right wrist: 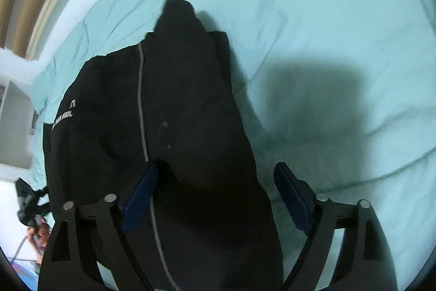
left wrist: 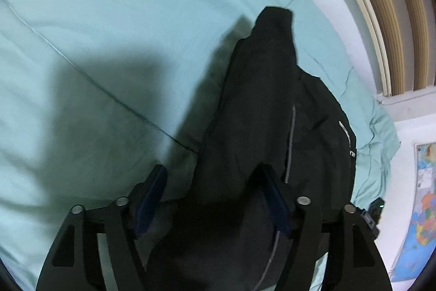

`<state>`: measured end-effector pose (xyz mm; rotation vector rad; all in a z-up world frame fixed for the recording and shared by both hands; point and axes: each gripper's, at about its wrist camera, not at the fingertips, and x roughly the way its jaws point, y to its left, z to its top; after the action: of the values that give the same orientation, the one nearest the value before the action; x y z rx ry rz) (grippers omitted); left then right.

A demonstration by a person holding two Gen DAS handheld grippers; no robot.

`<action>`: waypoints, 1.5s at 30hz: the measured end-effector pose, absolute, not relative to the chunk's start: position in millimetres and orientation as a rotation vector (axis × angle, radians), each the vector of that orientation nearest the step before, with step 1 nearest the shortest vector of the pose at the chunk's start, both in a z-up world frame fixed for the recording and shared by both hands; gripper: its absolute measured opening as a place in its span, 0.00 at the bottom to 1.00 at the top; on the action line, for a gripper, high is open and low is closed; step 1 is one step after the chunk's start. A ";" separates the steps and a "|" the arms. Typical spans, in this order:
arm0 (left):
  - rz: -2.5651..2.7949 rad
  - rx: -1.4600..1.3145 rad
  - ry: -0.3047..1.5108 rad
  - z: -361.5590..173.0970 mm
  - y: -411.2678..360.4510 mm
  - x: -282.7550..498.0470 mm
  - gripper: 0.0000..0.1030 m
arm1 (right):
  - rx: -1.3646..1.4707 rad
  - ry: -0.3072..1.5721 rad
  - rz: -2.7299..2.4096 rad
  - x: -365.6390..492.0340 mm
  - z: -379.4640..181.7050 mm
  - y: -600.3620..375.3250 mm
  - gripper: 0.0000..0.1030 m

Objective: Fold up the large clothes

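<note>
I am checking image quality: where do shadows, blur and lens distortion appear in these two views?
Left wrist view: a large dark shadow lies on the bed sheet left of the black garment; the frame edges curve. Right wrist view: the shadow falls right of the garment; its white lettering is soft, not readable.

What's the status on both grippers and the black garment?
Left gripper open, right gripper open. Black garment between both jaws, bunched on green sheet. Nothing blocking.
</note>
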<state>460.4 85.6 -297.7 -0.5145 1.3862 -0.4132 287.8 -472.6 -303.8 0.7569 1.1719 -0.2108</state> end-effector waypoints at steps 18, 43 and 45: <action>-0.630 -0.534 1.328 -298.2 58.1 462.0 0.46 | 0.915 1.126 0.110 304.0 -335.6 -473.3 0.72; -0.867 -0.589 1.036 -145.0 77.2 365.6 0.24 | 0.739 0.906 0.158 239.8 -179.2 -396.2 0.30; -0.880 -0.580 1.024 -132.5 91.0 343.8 0.24 | 0.729 0.898 0.159 212.3 -160.4 -389.5 0.30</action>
<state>343.8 91.0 -132.5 -0.5796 1.0245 -0.8801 212.3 -389.5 -160.4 0.7290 0.8983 0.1592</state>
